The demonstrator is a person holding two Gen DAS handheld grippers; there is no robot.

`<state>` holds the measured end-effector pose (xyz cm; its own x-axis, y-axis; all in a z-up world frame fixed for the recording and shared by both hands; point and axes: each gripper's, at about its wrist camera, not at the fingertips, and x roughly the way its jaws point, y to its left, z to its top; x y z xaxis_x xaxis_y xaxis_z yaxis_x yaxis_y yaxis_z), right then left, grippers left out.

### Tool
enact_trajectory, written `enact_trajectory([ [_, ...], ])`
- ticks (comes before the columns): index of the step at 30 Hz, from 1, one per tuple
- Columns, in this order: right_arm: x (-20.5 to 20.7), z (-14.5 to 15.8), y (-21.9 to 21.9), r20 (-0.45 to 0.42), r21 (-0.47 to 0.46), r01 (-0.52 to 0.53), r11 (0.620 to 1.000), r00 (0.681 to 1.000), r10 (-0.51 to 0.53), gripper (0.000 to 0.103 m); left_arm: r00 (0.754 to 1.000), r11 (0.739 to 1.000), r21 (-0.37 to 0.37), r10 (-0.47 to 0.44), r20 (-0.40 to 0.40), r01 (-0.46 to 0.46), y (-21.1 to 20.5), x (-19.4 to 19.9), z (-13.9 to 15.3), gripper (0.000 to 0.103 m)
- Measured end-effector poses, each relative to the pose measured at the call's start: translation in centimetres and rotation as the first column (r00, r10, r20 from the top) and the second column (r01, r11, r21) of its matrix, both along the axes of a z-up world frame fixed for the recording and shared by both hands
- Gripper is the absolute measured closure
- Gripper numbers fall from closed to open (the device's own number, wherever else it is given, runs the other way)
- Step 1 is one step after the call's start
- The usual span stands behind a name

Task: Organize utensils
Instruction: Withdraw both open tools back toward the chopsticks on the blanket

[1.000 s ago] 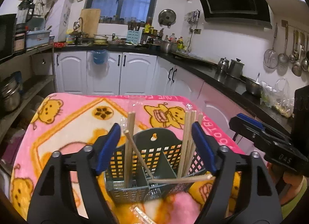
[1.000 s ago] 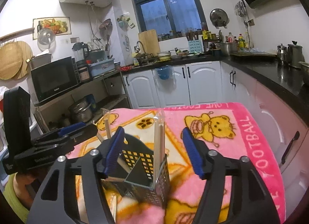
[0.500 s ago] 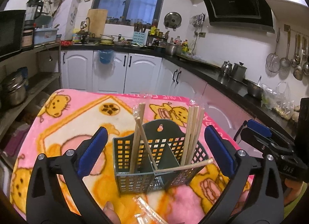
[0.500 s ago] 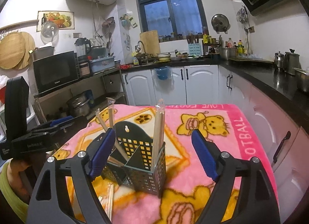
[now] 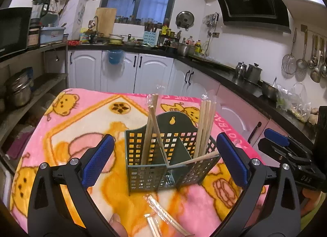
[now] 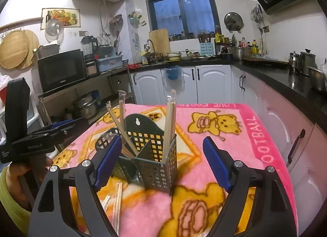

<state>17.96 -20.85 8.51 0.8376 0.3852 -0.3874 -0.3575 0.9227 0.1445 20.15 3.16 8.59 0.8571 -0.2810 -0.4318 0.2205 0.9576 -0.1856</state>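
Gaping wide and gripping nothing: left gripper point(image 5: 164, 160) and right gripper point(image 6: 162, 162), both levelled low over the pink blanket point(image 5: 85, 122), flanking the green utensil caddy point(image 5: 163, 163). Standing near the blanket's middle, holding upright chopsticks point(image 5: 205, 126) in both compartments. Lying loose toward the near edge: wrapped chopsticks point(image 5: 161, 216).

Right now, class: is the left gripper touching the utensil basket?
Apart. In the left wrist view the left gripper is open, and pink blanket shows between each blue pad and the sides of the utensil basket.
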Motion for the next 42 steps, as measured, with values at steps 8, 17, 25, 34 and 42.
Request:
enact_trajectory([
  [8, -1.1, -1.0, -0.6, -0.02, -0.007, 0.005, 1.0, 1.0, -0.005, 0.024, 1.0, 1.0, -0.011, 0.006, -0.016, -0.006, 0.3, -0.8, -0.8, 0.011],
  [17, -2.0, -2.4, -1.4, -0.052, -0.014, 0.018, 1.0, 0.998, -0.019, 0.024, 0.998, 1.0, -0.009, -0.001, -0.063, 0.0, 0.1, -1.6, -2.7, 0.011],
  [25, -2.8, -3.3, -2.4, -0.074, -0.017, 0.034, 0.999, 0.997, -0.035, 0.024, 0.994, 1.0, -0.003, -0.006, -0.11, 0.005, -0.1, -2.3, -4.7, 0.011],
  [34, -3.2, -4.5, -3.2, -0.11, -0.024, 0.047, 0.999, 0.993, -0.05, 0.024, 0.988, 1.0, -0.011, -0.01, -0.152, 0.009, 0.2, -2.9, -6.4, 0.011],
  [42, -3.5, -6.0, -3.8, -0.152, -0.039, 0.056, 0.998, 0.986, -0.061, 0.024, 0.976, 1.0, -0.011, -0.01, -0.217, 0.007, 0.3, -2.8, -8.4, 0.011],
])
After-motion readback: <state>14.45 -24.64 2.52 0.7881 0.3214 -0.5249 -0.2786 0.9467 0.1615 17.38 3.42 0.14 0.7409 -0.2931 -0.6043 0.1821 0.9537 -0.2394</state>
